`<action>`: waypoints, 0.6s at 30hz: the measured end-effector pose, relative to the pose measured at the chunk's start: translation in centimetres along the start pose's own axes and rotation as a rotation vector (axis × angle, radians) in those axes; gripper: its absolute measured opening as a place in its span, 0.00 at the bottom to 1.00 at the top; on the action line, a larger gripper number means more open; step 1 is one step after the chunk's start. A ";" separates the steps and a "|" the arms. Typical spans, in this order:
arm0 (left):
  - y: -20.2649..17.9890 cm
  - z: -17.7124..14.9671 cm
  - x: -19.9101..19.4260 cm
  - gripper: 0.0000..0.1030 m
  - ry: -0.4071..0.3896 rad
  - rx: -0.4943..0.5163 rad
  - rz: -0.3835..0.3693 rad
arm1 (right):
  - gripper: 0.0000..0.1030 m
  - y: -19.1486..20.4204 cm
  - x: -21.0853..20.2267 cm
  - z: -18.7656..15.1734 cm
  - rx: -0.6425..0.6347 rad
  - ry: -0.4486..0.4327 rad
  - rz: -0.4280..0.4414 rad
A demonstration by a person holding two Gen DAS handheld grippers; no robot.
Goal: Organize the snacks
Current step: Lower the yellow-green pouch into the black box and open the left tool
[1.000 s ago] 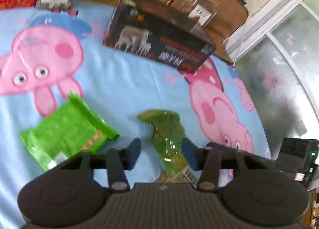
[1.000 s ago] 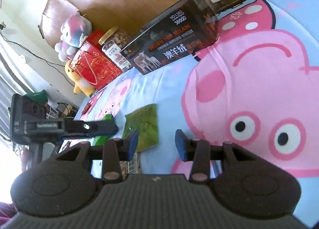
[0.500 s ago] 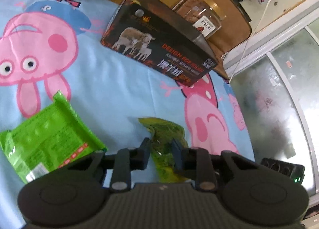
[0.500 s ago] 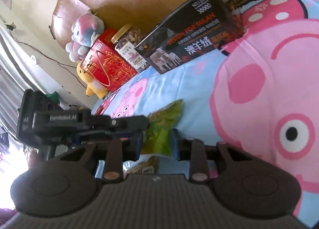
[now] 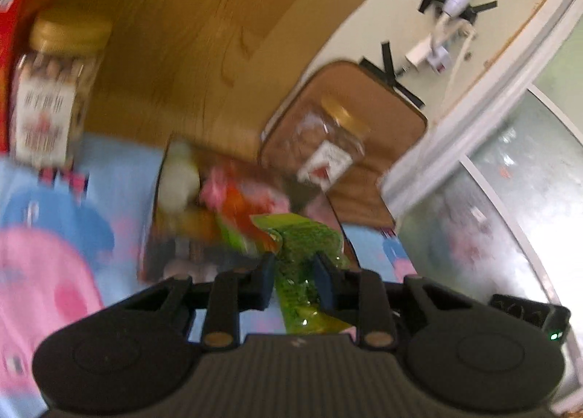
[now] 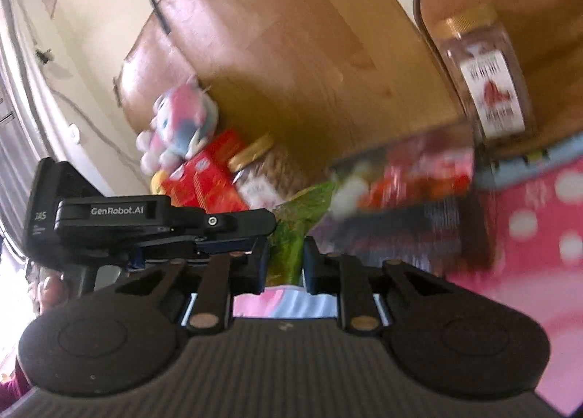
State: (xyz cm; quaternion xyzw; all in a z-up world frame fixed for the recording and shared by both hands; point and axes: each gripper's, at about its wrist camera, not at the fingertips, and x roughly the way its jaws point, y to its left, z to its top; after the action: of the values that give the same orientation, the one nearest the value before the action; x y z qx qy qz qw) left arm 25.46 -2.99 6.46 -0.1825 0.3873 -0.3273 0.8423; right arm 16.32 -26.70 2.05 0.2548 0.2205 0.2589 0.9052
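Both grippers (image 5: pixel 293 281) (image 6: pixel 286 267) clamped on one green snack packet (image 5: pixel 302 254), raised near the half-filled dark box (image 5: pixel 189 236), not yet dropped in.

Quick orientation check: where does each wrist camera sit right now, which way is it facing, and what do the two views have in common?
Left wrist: sits on the left gripper, looking along its fingers at the green snack packet it clamps, toward the open dark box and headboard.
Right wrist: sits on the right gripper, shut on the same packet; the left gripper and a hand show at left.
Shared: packet, box, jars, headboard.
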 end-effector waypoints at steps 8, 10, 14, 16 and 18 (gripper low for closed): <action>2.6 3.6 5.8 0.23 0.011 0.015 0.203 | 0.28 -2.6 8.4 3.9 -0.061 0.100 -0.130; 3.1 3.4 6.3 0.25 0.021 0.017 0.236 | 0.38 -2.7 9.6 3.6 -0.089 0.120 -0.185; 2.6 3.0 4.4 0.30 -0.018 0.038 0.205 | 0.41 -3.0 7.4 3.4 -0.054 0.044 -0.224; 2.2 2.7 2.8 0.30 -0.039 0.050 0.194 | 0.41 -3.0 5.8 3.1 -0.026 0.008 -0.227; 2.0 2.0 0.6 0.30 -0.051 0.056 0.170 | 0.41 -2.4 3.8 2.5 0.009 -0.019 -0.198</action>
State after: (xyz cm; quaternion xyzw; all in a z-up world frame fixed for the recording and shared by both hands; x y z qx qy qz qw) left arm 28.10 -1.88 6.31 -0.1338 0.3705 -0.2608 0.8814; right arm 21.45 -27.17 1.61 0.2382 0.2371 0.1648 0.9273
